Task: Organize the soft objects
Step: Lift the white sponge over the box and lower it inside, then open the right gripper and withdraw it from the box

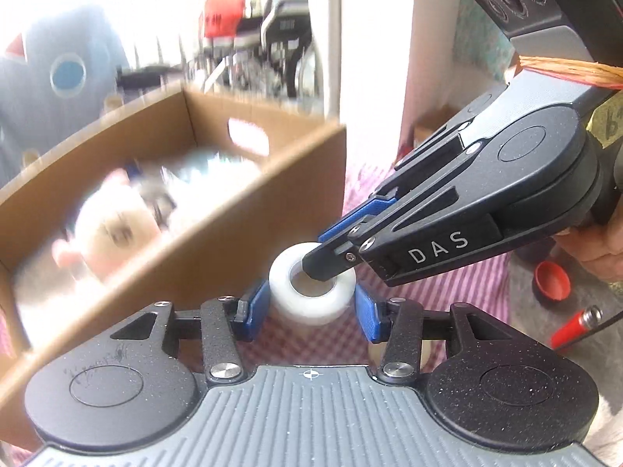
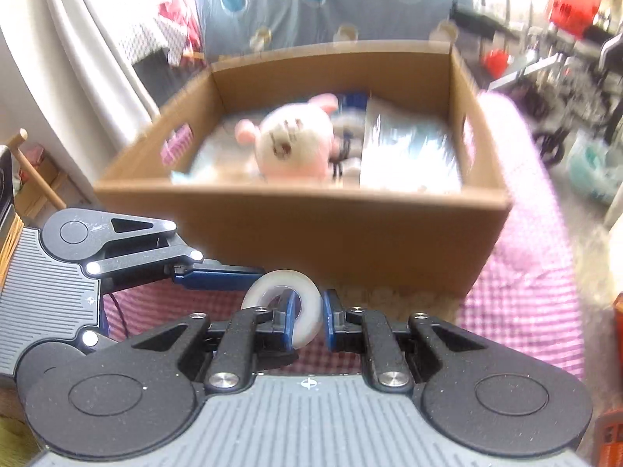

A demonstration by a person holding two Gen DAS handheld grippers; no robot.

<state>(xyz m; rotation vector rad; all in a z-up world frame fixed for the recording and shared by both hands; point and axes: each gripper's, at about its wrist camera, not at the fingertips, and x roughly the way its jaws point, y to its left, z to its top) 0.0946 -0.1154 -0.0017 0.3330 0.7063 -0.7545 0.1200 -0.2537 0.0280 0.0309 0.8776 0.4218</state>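
Observation:
A white tape roll [image 1: 311, 305] hangs in the air just in front of the cardboard box [image 1: 249, 210], above the pink checked cloth. My left gripper [image 1: 311, 311] is shut on the roll's outer sides with both blue pads. My right gripper [image 1: 321, 262] comes in from the right with one finger down the roll's hole. In the right wrist view the right gripper [image 2: 307, 319] is shut on the wall of the tape roll [image 2: 272, 276], and one of the left gripper's fingers [image 2: 222, 275] lies against the roll's left side. In the box [image 2: 311, 225] are a white and pink plush toy [image 2: 292, 144] and a clear plastic packet [image 2: 409, 155].
The pink checked cloth [image 2: 525, 292] covers the surface around the box. A red cap [image 1: 551, 278] and a red tube-like thing [image 1: 576, 325] lie at the right. A blue dotted cushion [image 2: 311, 0] stands behind the box, and a wooden rod [image 2: 35, 171] is at the left.

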